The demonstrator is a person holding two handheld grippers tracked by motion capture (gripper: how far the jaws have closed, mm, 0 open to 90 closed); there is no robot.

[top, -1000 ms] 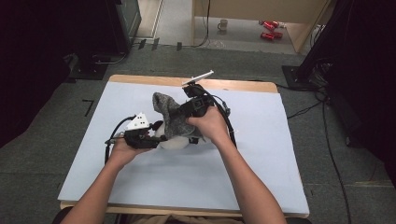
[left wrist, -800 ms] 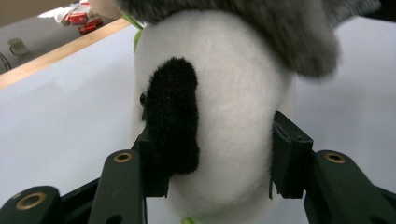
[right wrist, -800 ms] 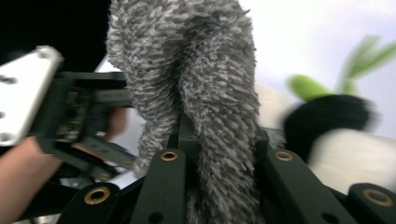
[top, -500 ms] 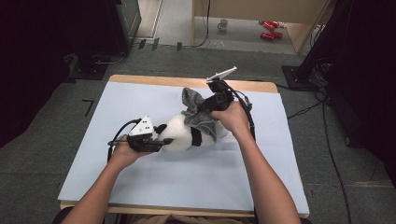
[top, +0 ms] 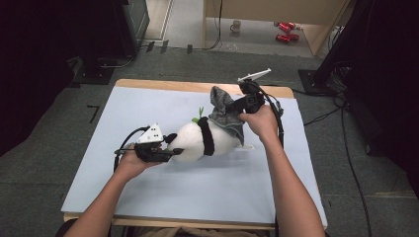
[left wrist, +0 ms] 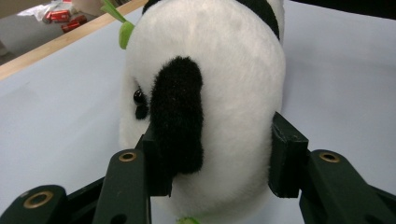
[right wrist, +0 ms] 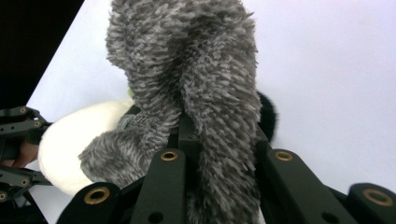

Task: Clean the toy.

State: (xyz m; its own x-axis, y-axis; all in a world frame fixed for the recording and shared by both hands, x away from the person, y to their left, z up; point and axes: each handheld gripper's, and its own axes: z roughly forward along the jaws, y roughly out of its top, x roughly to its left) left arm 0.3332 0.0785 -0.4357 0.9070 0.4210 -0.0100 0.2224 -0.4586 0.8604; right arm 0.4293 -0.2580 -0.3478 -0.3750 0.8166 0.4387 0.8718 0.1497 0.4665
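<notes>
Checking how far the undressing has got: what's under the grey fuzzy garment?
The grey fuzzy garment covers the plush panda's rear end; white belly and black band show, the rest underneath is hidden.

One panda plush on desk. One grey fuzzy cloth over its far end. Two grippers: left gripper, right gripper. Two hands, one per gripper. One mug on floor beyond desk. Two red cans beside it, under wooden furniture.
</notes>
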